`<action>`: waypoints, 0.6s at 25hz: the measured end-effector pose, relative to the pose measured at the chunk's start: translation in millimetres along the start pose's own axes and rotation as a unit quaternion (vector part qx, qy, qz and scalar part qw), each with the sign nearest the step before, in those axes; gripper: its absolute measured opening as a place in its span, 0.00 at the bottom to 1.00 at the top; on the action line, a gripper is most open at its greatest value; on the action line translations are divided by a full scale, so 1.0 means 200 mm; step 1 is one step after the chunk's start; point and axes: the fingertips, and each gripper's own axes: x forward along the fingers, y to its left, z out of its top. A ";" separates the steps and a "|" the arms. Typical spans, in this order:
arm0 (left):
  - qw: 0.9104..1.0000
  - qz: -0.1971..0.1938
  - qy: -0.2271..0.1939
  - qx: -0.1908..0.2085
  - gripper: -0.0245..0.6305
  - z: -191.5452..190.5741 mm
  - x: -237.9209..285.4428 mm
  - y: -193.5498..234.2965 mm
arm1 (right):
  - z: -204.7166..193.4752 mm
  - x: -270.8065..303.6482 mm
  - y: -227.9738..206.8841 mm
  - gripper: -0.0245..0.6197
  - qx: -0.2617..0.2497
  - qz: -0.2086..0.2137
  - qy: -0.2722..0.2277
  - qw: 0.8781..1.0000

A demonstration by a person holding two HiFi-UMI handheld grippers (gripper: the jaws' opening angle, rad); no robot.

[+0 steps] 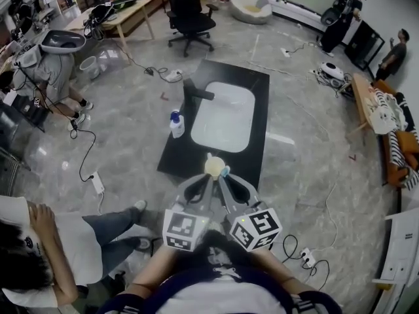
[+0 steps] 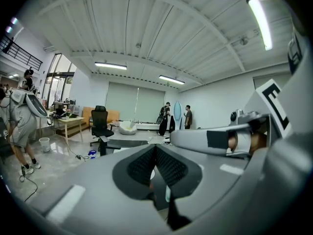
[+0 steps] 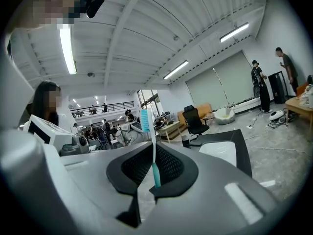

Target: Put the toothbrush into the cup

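In the head view both grippers are held close to my body, above the near edge of the black counter (image 1: 256, 91). A pale yellow cup (image 1: 213, 166) sits at the tip of my left gripper (image 1: 207, 177), which is shut on it. In the left gripper view the jaws (image 2: 155, 149) are pressed together and hide nearly all of the cup. My right gripper (image 3: 153, 148) is shut on a toothbrush (image 3: 152, 153) with a white and teal handle, its blue bristle head pointing up. In the head view the toothbrush's teal end (image 1: 225, 171) shows right beside the cup, at the right gripper (image 1: 223, 178).
The counter carries a white sink basin (image 1: 222, 118), a black faucet (image 1: 196, 94) and a blue-capped bottle (image 1: 177, 124). An office chair (image 1: 188, 13) stands beyond it. A person (image 1: 46, 257) sits at my lower left. Cables and power strips lie on the floor.
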 end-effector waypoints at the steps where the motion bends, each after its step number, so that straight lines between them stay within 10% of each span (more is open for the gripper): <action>1: 1.000 0.001 0.000 0.000 0.04 0.00 0.01 0.01 | 0.00 0.02 -0.02 0.07 0.002 0.002 -0.003 1.000; 15: 1.000 0.021 0.017 -0.006 0.04 -0.04 0.18 0.18 | 0.05 0.24 -0.20 0.06 0.006 0.022 -0.029 0.999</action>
